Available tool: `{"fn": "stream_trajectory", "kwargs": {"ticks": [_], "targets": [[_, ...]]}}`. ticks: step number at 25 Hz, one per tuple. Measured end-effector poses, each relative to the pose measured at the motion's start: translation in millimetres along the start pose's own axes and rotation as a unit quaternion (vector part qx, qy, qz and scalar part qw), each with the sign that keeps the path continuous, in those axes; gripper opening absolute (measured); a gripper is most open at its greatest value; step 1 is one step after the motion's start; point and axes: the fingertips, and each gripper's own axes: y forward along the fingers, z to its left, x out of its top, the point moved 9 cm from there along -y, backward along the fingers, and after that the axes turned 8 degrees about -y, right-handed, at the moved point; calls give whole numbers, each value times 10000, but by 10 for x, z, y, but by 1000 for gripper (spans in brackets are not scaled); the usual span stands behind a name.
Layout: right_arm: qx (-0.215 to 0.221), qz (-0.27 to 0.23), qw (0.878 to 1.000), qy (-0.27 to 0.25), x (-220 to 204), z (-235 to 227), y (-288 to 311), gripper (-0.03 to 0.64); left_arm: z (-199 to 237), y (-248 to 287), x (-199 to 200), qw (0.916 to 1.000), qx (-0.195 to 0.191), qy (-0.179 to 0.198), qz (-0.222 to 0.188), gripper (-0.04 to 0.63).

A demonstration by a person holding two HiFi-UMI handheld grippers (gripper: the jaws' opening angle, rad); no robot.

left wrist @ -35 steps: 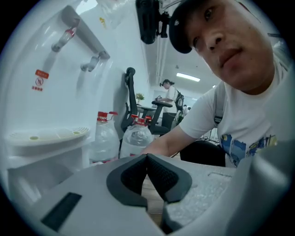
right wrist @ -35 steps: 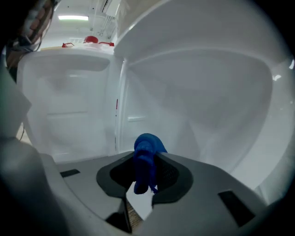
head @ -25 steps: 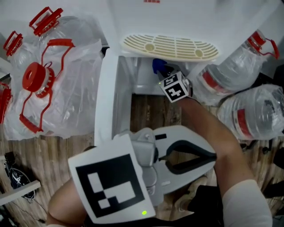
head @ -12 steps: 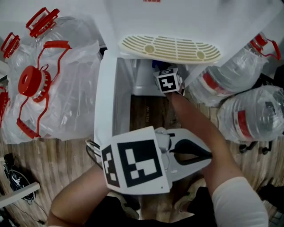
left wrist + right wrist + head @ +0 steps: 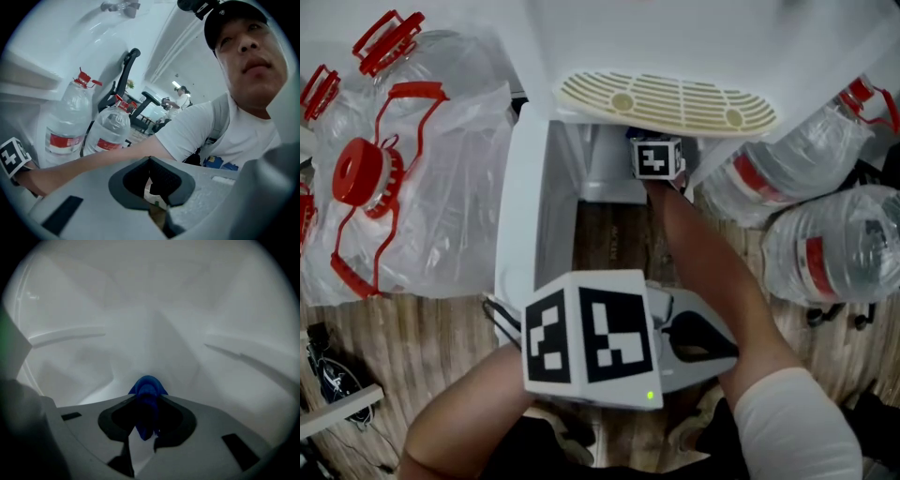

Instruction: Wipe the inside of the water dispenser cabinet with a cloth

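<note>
The white water dispenser's lower cabinet (image 5: pixel 602 167) stands open, its door (image 5: pixel 521 211) swung out to the left. My right gripper (image 5: pixel 147 394) is shut on a bunched blue cloth (image 5: pixel 146 405) and sits inside the cabinet, facing its white walls (image 5: pixel 154 333). From the head view only that gripper's marker cube (image 5: pixel 656 157) shows at the cabinet mouth; the cloth is hidden there. My left gripper (image 5: pixel 150 158) is shut with nothing in it. It hangs in front of my body outside the cabinet, under its big marker cube (image 5: pixel 589 337).
A beige slotted drip tray (image 5: pixel 667 99) juts out above the cabinet. Large water jugs with red caps in plastic bags (image 5: pixel 403 178) crowd the left. Two more jugs (image 5: pixel 834 246) lie at the right. Cables (image 5: pixel 333 384) lie on the wooden floor (image 5: pixel 412 347).
My right gripper has pushed farther back into the cabinet and a little left, so the blue cloth no longer shows from above. The left gripper has turned and shifted right.
</note>
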Motion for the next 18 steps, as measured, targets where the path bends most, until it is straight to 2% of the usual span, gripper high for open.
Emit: {"fn": "stream_trajectory", "kwargs": {"ticks": [3,15,18], "targets": [[-28,274,9994,228,-155,-12,-11,86,-14,-9,7,10000,-62,30,-41,3],[-74,108,9981,607,-612,47,-590,86,-25,-36,27,9998,-28,94,-145,3],[-92,110,9988,476,-603,21,-625,86,-4,-32,13,9999,23,17,-112,3]]}}
